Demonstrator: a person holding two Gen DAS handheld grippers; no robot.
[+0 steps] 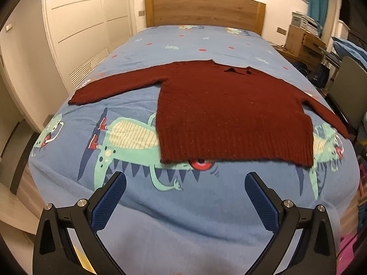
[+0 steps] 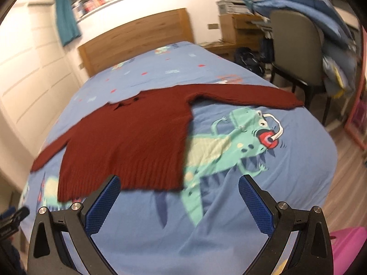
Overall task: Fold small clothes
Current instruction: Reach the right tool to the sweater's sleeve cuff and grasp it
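A dark red knitted sweater (image 1: 229,114) lies flat on the blue bed cover (image 1: 183,217), both sleeves spread out sideways, hem toward me. It also shows in the right wrist view (image 2: 128,142). My left gripper (image 1: 185,181) is open and empty, above the cover just short of the hem. My right gripper (image 2: 179,184) is open and empty, near the hem's right corner, its left fingertip (image 2: 112,185) overlapping the hem in view.
The bed has a wooden headboard (image 1: 204,9) at the far end. White wardrobe doors (image 1: 78,23) stand at the left. A chair (image 2: 296,43) and cluttered desk (image 2: 240,29) stand at the right. A pink box (image 2: 346,247) sits by the bed's near right corner.
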